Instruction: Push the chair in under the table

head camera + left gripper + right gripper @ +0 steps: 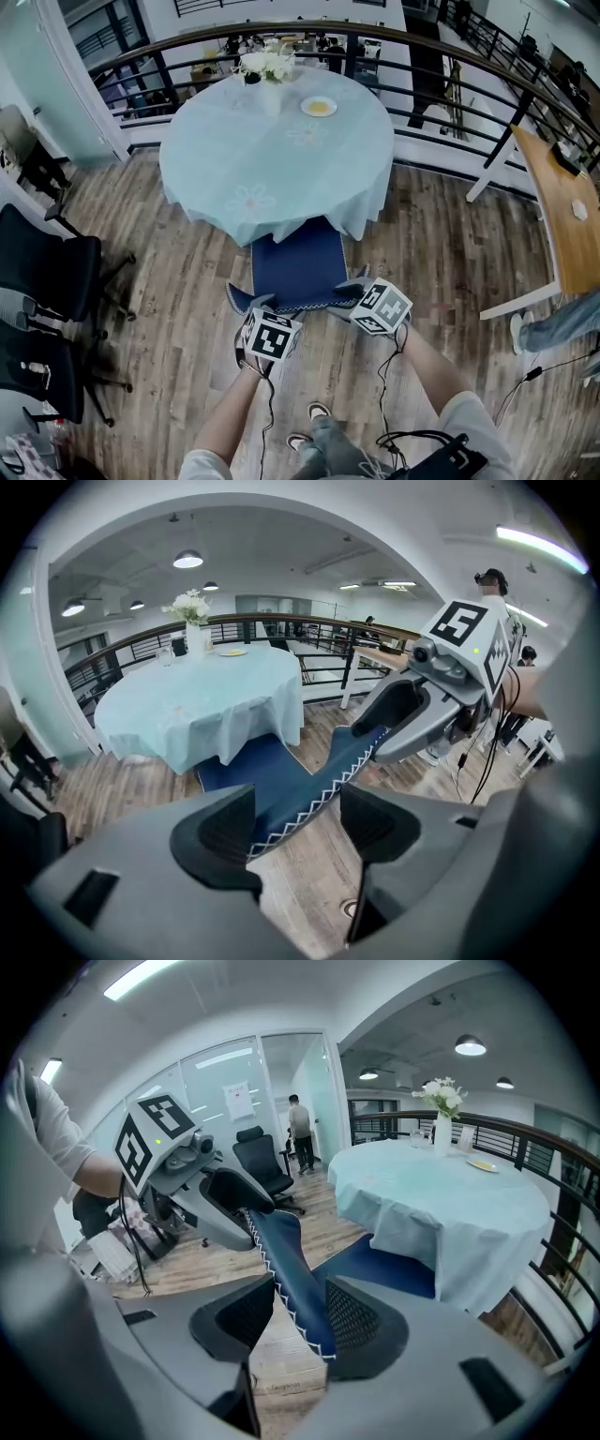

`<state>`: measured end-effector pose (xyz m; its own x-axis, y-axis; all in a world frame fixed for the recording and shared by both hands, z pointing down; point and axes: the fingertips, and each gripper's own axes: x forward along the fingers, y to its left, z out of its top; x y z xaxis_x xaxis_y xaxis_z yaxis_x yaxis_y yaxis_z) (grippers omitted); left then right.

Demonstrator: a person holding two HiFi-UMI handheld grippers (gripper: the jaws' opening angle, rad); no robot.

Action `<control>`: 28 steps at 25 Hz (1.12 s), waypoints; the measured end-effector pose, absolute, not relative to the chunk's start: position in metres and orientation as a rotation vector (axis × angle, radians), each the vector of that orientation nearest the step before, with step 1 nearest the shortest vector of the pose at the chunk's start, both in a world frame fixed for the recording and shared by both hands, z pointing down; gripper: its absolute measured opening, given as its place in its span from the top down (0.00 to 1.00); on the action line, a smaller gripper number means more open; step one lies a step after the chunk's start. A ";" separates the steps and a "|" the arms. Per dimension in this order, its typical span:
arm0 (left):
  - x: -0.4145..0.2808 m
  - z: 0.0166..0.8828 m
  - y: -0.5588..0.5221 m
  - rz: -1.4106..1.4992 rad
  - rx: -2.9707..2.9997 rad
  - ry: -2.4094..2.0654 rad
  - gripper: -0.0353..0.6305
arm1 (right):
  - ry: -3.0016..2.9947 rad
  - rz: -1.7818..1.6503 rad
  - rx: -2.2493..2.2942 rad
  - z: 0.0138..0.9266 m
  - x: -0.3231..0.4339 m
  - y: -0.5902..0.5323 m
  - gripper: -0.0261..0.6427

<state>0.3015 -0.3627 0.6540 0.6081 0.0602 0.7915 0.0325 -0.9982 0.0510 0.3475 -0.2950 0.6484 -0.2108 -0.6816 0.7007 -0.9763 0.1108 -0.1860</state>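
**Position.** The chair stands with the front of its blue seat under the cloth edge of the round table; the backrest is well outside the table.

**Claw state.**
1. Left gripper: jaws apart, straddling the backrest's stitched top edge. The edge lies against 1 pad and clear of the other. Nothing is clamped.
2. Right gripper: jaws wide apart, with the same edge between them, also unclamped.

**Procedure (recommended).**
1. Seat the edge deep between both pairs of jaws.
2. Push both sides evenly and level toward the table centre, so the chair does not swivel.
3. Advance slowly; a vase and plate stand on the table.

**Markings.** Only the black-and-white square markers are visible. No brand or text is legible.
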 end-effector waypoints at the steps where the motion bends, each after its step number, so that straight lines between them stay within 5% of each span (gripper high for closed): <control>1: 0.304 0.654 -0.360 1.365 2.790 0.085 0.52 | -1.953 0.885 1.607 0.649 0.350 -0.293 0.70; 28: 0.305 0.627 -0.344 1.183 2.784 0.133 0.55 | -1.809 0.846 1.633 0.640 0.355 -0.283 0.70</control>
